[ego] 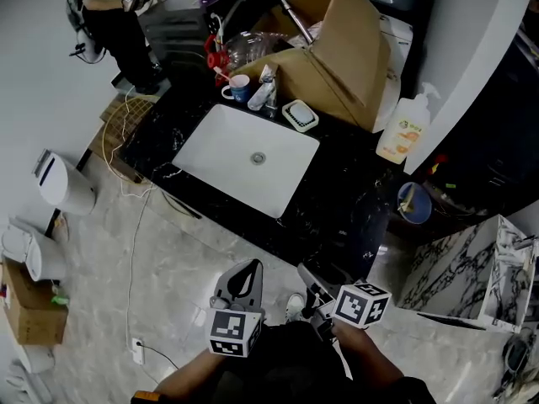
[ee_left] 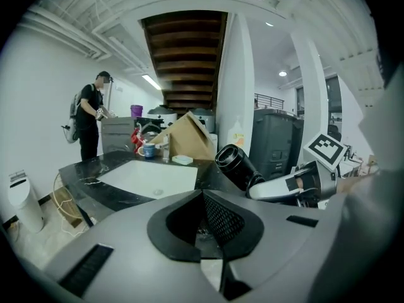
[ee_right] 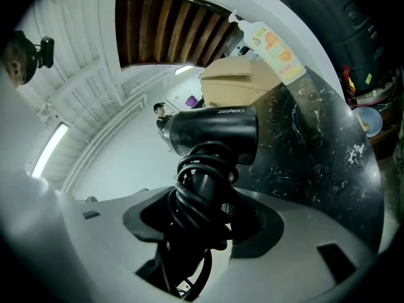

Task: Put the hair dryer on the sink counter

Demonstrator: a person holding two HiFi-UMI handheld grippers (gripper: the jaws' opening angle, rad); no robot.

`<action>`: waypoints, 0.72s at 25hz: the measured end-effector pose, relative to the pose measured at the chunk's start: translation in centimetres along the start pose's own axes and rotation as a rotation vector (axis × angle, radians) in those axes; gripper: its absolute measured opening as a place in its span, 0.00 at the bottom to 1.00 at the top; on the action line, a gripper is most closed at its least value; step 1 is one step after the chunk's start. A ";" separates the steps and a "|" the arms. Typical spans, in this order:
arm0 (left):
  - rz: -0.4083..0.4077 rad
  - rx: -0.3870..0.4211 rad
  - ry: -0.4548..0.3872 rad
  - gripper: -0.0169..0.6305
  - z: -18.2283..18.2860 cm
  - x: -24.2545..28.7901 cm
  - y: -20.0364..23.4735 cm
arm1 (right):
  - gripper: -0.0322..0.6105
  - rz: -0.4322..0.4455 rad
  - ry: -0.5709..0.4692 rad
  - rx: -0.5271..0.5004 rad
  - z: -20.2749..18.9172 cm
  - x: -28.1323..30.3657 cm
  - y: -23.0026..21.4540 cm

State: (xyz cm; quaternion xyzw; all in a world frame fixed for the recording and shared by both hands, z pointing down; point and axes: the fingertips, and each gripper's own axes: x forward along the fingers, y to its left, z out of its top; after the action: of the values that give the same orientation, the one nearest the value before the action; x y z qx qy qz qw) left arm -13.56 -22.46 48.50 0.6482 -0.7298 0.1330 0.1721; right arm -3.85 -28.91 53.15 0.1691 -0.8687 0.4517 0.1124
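A black hair dryer, its cord wound round the handle, stands between the jaws of my right gripper, which is shut on that handle. From the left gripper view its barrel points up and left over the counter's near corner. The black marble sink counter with a white basin lies ahead of both grippers. My left gripper hangs over the floor just short of the counter's front edge, its jaws shut with nothing between them. In the head view my right gripper is at the counter's near edge.
A cardboard box, a soap bottle, a soap dish, a mug and a faucet stand along the counter's far side. A person stands far left. A white bin and a cable are on the floor.
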 end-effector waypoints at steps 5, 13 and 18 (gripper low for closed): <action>-0.040 -0.009 0.003 0.04 0.7 2.1 0.8 | 0.46 -0.068 -0.007 0.004 1.1 1.4 -1.5; -0.170 0.047 -0.009 0.04 2.9 5.4 2.3 | 0.46 -0.250 -0.051 0.029 1.7 2.7 -4.4; -0.242 0.081 -0.015 0.04 3.8 6.5 2.2 | 0.46 -0.325 -0.057 0.024 2.4 3.6 -5.4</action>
State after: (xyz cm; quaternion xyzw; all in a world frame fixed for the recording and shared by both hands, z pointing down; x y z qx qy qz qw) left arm -16.70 -29.66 47.88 0.7390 -0.6414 0.1358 0.1551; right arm -5.14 -34.50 57.07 0.3215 -0.8275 0.4327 0.1572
